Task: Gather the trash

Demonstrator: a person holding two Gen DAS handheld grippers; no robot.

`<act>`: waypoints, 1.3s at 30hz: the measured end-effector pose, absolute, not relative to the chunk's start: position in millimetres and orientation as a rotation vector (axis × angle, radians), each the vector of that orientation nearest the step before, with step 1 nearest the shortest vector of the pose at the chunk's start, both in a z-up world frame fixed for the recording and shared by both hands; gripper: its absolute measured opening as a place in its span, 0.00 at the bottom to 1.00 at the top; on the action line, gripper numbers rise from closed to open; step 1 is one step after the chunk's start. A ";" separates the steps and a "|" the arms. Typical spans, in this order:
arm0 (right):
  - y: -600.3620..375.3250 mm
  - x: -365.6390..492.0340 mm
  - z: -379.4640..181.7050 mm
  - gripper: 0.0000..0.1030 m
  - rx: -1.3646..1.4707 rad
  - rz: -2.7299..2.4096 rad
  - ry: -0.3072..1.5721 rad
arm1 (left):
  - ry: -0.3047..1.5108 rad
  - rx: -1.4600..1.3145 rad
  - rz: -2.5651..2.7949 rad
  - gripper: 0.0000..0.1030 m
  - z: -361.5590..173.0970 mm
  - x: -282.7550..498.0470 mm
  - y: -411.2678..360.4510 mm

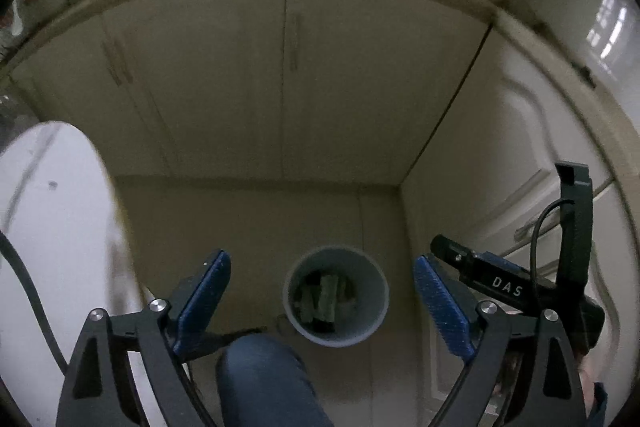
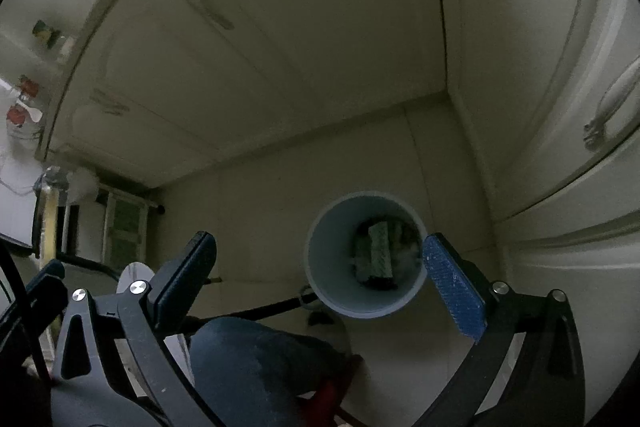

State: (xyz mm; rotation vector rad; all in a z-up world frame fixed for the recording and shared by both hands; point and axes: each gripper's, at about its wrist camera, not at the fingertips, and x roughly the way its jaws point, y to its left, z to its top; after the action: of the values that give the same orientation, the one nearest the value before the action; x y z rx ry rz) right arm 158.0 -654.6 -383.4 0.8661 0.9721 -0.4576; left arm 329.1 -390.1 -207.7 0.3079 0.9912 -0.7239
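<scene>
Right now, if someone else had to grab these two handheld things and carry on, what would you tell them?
Left tool: jaws wide open, nothing between them, above the bin.
Right tool: jaws wide open, empty, also over the bin.
Round grey plastic waste bin: stands on the pale floor in the corner of the cream cabinets, just ahead of the person's blue-jeaned knee.
Done: greenish scraps of trash already lie at the bottom of the bin.
Left: no other trash shows in either view, so look around the room for more and bring it here.
</scene>
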 end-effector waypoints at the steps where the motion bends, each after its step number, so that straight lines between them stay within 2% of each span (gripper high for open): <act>1: -651.4 157.6 -376.3 1.00 0.857 -0.459 0.963 | 0.964 0.299 -0.725 0.91 -198.8 323.1 -381.5; 6: -633.8 152.4 -323.7 1.00 0.785 -0.440 0.887 | 0.850 0.255 -0.702 0.97 -160.3 295.6 -335.0; 16: -562.6 147.5 -224.3 1.00 0.624 -0.371 0.740 | 0.661 0.175 -0.553 0.99 -110.1 230.0 -223.7; 25: -435.5 146.8 -126.1 1.00 0.367 -0.224 0.581 | 0.506 0.095 -0.333 0.99 -80.5 141.9 -114.4; 31: -356.0 141.7 -83.0 1.00 0.251 -0.120 0.489 | 0.428 0.063 -0.200 0.99 -58.8 72.7 -54.4; 39: -275.6 127.1 -48.0 1.00 0.142 -0.036 0.383 | 0.357 0.077 -0.064 0.99 -57.3 -11.0 -25.1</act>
State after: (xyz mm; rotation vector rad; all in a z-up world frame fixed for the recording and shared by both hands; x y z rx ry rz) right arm 127.1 -275.6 -48.0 0.1421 0.3834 -0.0356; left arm -11.0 -25.1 -57.3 0.0765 0.3572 -0.0643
